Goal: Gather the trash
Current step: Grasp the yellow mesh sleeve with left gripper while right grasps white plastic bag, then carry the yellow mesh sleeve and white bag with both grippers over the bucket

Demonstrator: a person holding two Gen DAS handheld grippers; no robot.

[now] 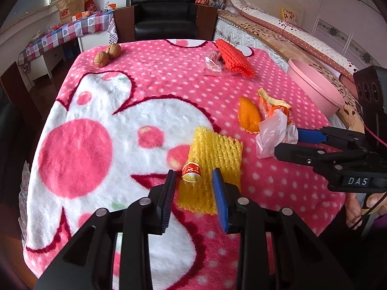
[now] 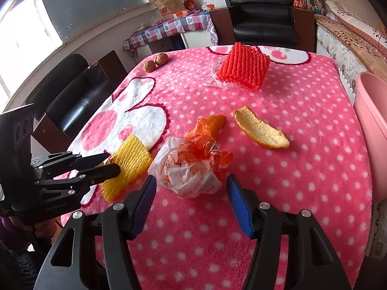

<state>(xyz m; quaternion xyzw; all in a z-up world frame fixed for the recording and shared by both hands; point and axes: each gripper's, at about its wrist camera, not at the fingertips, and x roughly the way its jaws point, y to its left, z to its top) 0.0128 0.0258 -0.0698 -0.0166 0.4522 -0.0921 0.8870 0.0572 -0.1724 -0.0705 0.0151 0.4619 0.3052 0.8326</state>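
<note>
Both tongs hang over the pink polka-dot blanket [image 1: 150, 77] with their jaws spread and nothing between them. In the left wrist view, the left gripper [image 1: 194, 181] sits at the bottom centre of the frame, its fingers straddling a small red-and-white wrapper [image 1: 191, 172] that lies on the near edge of the yellow foam net [image 1: 215, 154]; no finger touches either one. In the right wrist view, the right gripper [image 2: 191, 188] fills the lower centre, its jaws wide on either side of the crumpled white-and-orange plastic bag [image 2: 191, 169], which lies just ahead of the fingertips at mid-frame. Touching the bag's far side is a piece of orange peel [image 2: 215, 122], and to the right of centre, apart from it, a second, longer peel [image 2: 261, 130] lies pale side up. Toward the upper middle of that view a red foam net [image 2: 244, 66] rests on a clear plastic wrapper [image 2: 214, 77]. Two walnuts [image 2: 156, 62] sit side by side at the blanket's far left corner. A pink basin [image 2: 372, 111] shows at the right edge of the frame, off the blanket's side.
</note>
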